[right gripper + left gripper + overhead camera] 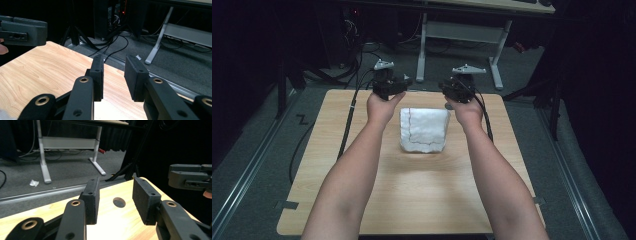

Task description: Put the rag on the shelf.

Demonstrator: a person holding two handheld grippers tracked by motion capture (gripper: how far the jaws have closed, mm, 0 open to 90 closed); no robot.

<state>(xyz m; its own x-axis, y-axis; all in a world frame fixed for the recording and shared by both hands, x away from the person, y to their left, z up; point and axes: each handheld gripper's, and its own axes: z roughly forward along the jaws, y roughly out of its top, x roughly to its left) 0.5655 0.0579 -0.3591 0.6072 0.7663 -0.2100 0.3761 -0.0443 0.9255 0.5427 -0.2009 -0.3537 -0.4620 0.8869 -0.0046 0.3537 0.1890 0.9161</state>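
A: Where's the cloth?
B: The folded white cloth [423, 129] lies just above the middle of the high view, on the wooden table [337, 165], between the two wrists

A: And the left gripper [398, 86]?
B: Held up left of centre, near the table's far edge. In its own view the jaws stand apart with nothing between them, above a round hole [119, 202] in the tabletop

A: The right gripper [451, 90]?
B: Right of centre at the same height in the frame, jaws parted a little less and holding nothing. Both sit above the cloth in the frame, apart from it
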